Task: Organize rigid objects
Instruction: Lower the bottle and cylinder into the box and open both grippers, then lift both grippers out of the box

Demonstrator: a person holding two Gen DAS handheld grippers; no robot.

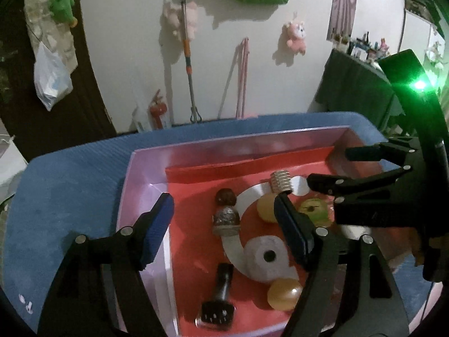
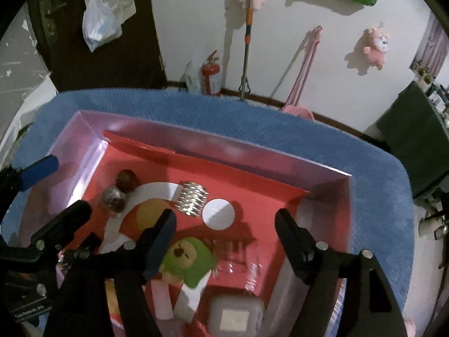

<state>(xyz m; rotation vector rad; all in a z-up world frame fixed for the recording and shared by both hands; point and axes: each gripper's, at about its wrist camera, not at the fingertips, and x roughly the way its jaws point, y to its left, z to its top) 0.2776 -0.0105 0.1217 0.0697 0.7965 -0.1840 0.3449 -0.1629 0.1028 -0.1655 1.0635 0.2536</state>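
1. Blocking part of the box (image 1: 146, 168), the left tool (image 1: 224, 224) hides the near edge of a cream ball (image 1: 266, 209) behind its right-hand finger; the right tool (image 2: 224, 241) covers one side of a green plush toy (image 2: 190, 258).
2. Cut off at the 6 o'clock edge of the right wrist view are a grey square case (image 2: 237, 313) and a pink stick (image 2: 162, 299); a clear glass piece (image 2: 238, 255) beside the plush is blurred and hard to name.
3. Both tools stand wide, with nothing pressed between the pads.
4. The box, pink-walled with a red floor, sits on a blue-covered tabletop (image 1: 70, 185).
5. Inside it lie a ribbed metal spool (image 1: 282, 184) toward 12 o'clock, a dark brown ball (image 1: 226, 196) and a glittery silver ball (image 1: 227, 216) toward 10 o'clock, a white tape roll (image 1: 266, 258) at centre, an amber ball (image 1: 283, 295) and a black bottle (image 1: 219, 297) toward 6 o'clock.
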